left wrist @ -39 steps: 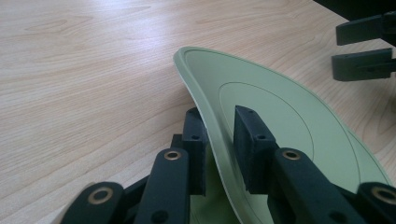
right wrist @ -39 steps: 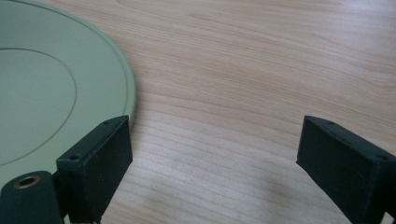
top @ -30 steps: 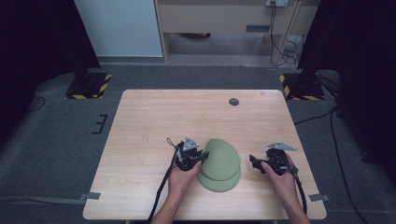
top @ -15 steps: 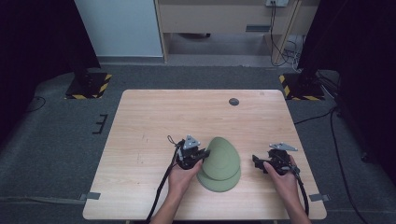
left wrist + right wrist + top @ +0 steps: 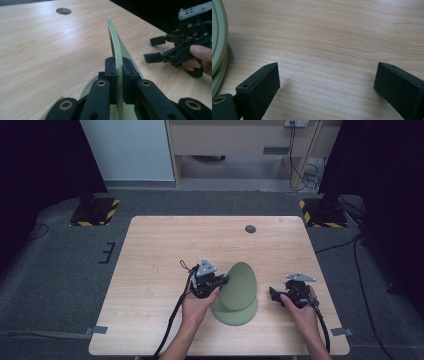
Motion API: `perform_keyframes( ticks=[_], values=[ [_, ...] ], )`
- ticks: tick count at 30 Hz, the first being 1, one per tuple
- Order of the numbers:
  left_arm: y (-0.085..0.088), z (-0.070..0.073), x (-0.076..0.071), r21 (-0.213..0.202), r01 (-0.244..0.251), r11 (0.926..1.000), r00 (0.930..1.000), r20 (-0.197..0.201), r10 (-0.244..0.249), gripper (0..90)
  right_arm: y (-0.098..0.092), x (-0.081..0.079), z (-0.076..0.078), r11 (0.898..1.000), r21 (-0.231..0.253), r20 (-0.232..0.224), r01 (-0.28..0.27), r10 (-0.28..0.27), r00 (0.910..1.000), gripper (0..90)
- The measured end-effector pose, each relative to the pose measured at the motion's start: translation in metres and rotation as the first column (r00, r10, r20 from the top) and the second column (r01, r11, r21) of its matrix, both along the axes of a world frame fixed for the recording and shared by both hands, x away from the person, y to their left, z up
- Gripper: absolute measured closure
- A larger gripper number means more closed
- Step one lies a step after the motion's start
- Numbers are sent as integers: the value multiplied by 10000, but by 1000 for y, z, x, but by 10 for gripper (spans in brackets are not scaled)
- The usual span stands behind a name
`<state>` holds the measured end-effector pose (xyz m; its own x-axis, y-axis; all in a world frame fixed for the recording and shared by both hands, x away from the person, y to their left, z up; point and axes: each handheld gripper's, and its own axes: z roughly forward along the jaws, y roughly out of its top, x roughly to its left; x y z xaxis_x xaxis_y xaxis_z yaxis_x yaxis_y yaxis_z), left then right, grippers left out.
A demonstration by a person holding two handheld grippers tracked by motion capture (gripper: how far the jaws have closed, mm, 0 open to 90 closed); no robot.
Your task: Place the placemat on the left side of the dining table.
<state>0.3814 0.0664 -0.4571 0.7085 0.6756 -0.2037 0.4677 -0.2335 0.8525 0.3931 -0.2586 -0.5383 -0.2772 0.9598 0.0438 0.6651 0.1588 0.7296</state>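
Green plate tilted up, rim pinched in left tongs

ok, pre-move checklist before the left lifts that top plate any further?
1. Left gripper clamped on the upper green plate at its rim: ok, fingers pinch either side.
2. Upper plate tilted up off the lower green plate: ok, near edge raised; far edge contact cannot tell.
3. Lower plate flat on the table: ok.
4. Right gripper free of both plates: ok, open, jaws have just been opening, nothing between them.
5. Lift path: ok, only a small round table hole far off.
6. Grip depth enough for a full lift: cannot tell.
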Motion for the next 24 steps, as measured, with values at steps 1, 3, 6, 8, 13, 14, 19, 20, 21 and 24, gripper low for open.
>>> perform_keyframes(
  ticks=[1, 3, 6, 8, 13, 14, 19, 20, 21, 24],
  values=[
    [0, 0, 0, 0, 0, 10000, 10000, 0, 0, 851, 0, 0, 0, 10000, 0, 0, 0, 0, 10000, 63],
    [-2, 6, -1, 15, 85, 10000, 9999, 127, -85, 851, 0, 0, 0, 10000, 12, -18, -16, 16, 10000, 63],
    [-3, 15, -1, -69, 159, 9998, 9995, 273, -157, 852, 0, 0, 0, 10000, -15, 6, -12, 12, 10000, 63],
    [-3, 18, 0, -157, 157, 9998, 9995, 284, -152, 852, 0, 0, 0, 10000, -56, -12, 5, -5, 10000, 62],
    [-1, 23, 3, -327, 165, 9993, 9996, 252, -157, 853, 2, 0, 0, 9999, -147, -30, 6, -7, 10000, 62],
    [0, 26, 4, -363, 119, 9993, 9996, 277, -109, 853, 2, 0, 0, 9998, -177, -28, 7, -7, 10000, 62],
    [4, 31, 7, -349, -37, 9994, 9994, 333, 49, 853, 2, 0, 0, 9998, -180, -42, 6, -7, 10000, 61],
    [5, 33, 8, -350, -108, 9993, 9993, 352, 120, 853, 2, 0, 0, 9998, -181, -42, 6, -6, 10000, 61],
    [7, 34, 9, -372, -152, 9992, 9991, 389, 167, 853, 2, 0, 0, 9998, -184, -39, 9, -10, 10000, 61],
    [12, 38, 13, -418, -337, 9986, 9984, 448, 356, 853, 2, 0, 0, 9997, -254, -20, -15, 14, 10000, 63]
  ],
)
